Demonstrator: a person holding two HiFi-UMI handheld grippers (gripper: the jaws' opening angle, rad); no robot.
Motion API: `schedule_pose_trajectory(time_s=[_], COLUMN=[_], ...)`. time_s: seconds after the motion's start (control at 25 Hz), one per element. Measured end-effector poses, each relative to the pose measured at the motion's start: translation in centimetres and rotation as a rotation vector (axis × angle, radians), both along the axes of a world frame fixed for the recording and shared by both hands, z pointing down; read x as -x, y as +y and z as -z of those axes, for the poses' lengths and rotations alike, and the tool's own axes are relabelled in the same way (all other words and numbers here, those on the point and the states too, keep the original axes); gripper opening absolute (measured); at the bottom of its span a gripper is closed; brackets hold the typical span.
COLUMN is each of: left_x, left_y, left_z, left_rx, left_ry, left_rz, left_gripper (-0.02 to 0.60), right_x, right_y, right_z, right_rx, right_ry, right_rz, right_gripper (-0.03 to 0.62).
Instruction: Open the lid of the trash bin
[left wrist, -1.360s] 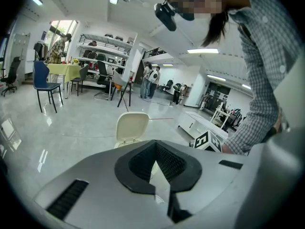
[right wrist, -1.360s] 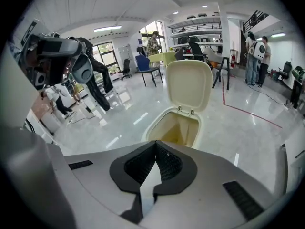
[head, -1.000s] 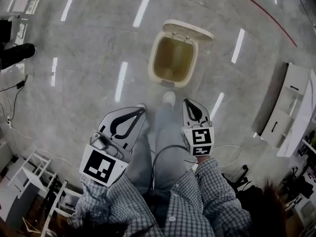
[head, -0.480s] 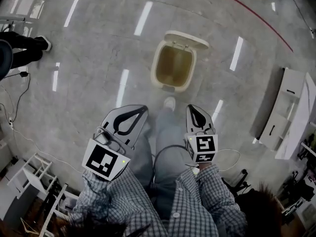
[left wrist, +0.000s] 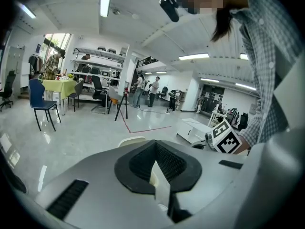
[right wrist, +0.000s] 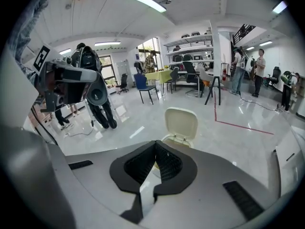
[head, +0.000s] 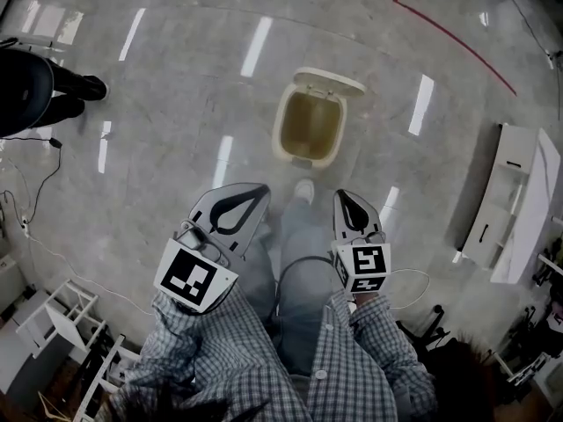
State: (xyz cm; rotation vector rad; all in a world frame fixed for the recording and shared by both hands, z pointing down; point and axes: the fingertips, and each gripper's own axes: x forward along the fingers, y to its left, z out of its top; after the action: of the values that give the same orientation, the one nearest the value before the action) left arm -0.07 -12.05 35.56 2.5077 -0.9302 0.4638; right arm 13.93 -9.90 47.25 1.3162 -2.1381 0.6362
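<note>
The cream trash bin (head: 310, 126) stands on the grey floor ahead of me, its lid (head: 330, 81) tipped up and back and its inside showing. The right gripper view shows the raised lid (right wrist: 181, 123) just past my jaws. In the left gripper view only the lid's top edge (left wrist: 131, 140) peeks over the jaws. My left gripper (head: 255, 189) and right gripper (head: 341, 194) are held near my body, short of the bin, both shut with nothing in them. My shoe (head: 303, 187) rests just behind the bin's pedal (head: 299, 159).
A white cabinet (head: 519, 200) lies at the right. White racks (head: 53, 315) stand at the lower left. A person's legs (head: 35, 86) are at the far left, and a cable (head: 413, 280) loops beside my right gripper. A red line (head: 457, 33) crosses the floor beyond the bin.
The bin looks smaller and farther from me than before, its lid still up. The person at the left has come further into view. Both grippers have stayed shut near my body.
</note>
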Motion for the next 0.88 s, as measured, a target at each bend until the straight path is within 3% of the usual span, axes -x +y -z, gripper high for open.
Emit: schedule_pose_trajectory(time_s=[0.28,0.88], left_x=[-0.2,0.2], left_y=[0.1,0.1], left_z=[1.9,7.1], left_rx=[-0.037,-0.110], left_ry=[0.010,0.040], left_rz=[-0.015,-0.007], left_gripper=[0.006,0.006], right_x=[0.4,-0.4], right_y=[-0.3,-0.5], right_z=[3.3,10.3], right_rx=[-0.054,-0.167], right_ry=[-0.013,-0.019], right_rz=[0.017,-0.044], right_gripper=[0.020,0.020])
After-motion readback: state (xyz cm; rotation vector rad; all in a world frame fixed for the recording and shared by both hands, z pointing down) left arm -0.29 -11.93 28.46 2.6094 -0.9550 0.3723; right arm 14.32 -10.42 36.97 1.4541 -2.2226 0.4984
